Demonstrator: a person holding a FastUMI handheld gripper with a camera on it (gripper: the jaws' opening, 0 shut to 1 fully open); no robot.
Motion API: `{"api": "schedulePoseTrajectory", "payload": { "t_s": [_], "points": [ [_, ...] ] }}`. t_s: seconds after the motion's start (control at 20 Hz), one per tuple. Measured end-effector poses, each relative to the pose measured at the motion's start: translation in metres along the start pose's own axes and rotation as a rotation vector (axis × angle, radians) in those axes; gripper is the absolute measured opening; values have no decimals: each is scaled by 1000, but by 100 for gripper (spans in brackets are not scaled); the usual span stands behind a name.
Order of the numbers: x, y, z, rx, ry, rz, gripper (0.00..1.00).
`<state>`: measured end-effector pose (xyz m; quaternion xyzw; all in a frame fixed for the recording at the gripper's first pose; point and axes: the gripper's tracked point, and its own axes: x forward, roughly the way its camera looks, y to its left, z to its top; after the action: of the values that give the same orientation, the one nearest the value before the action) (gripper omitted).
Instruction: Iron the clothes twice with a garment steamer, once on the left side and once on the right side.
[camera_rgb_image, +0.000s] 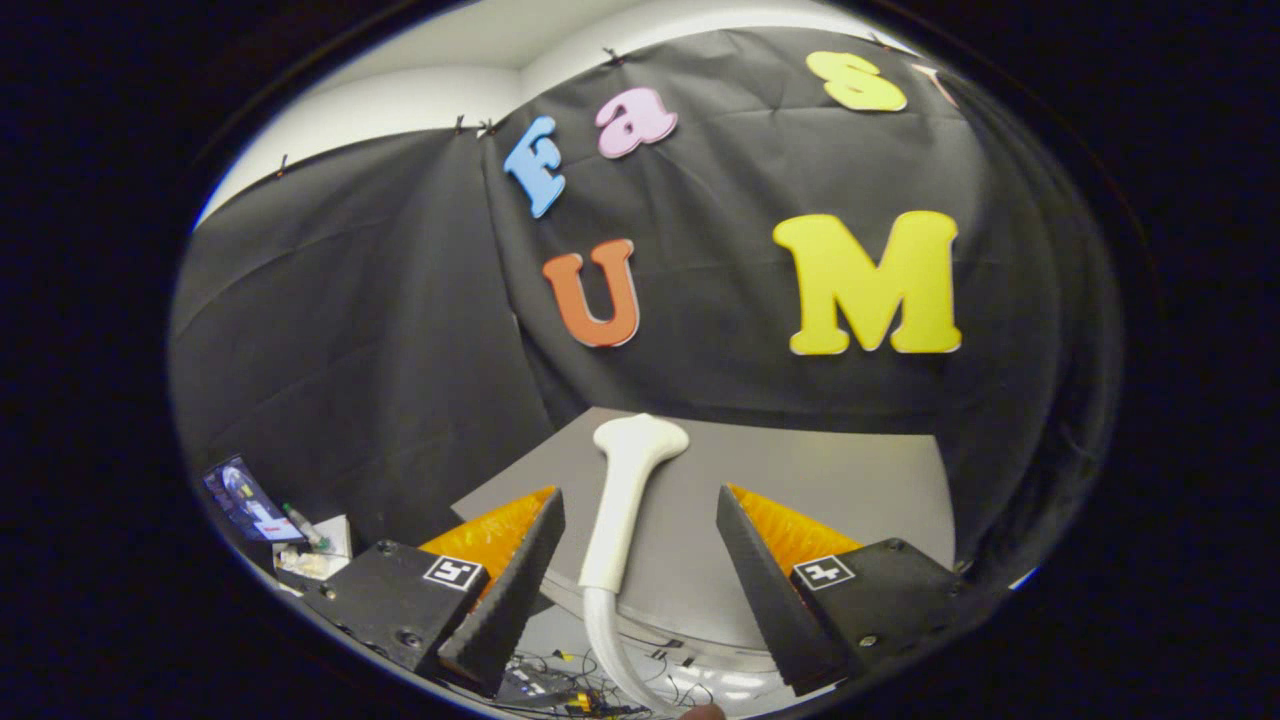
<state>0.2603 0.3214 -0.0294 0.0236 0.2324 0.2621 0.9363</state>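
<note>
So in the gripper view, the gripper has its two fingers spread wide apart, nothing pinched between them. The white garment steamer sits right in the gap between them, not touching either finger as far as I can see. Its handle runs up toward 12 o'clock and the wider head ends just beyond the fingertips, while its pale hose curls down toward 6 o'clock. Under and behind the steamer there's a grey desk backed by the black cloth wall. Off around 8 o'clock from the left finger there's a small lit screen and some white clutter, too small to make out. Tangled cables lie below the fingers.
</note>
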Motion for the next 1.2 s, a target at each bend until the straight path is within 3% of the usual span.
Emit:
{"api": "schedulePoseTrajectory", "payload": {
  "t_s": [0.45,0.8,1.0,1.15,1.2],
  "points": [
    [98,5,-24,-80,199,-60,98],
    [127,-3,-48,-123,308,-120,80],
    [136,-3,-49,-46,311,-158,69],
    [141,3,-47,38,307,-160,47],
    [139,2,-46,63,300,-160,44]
  ]
}}
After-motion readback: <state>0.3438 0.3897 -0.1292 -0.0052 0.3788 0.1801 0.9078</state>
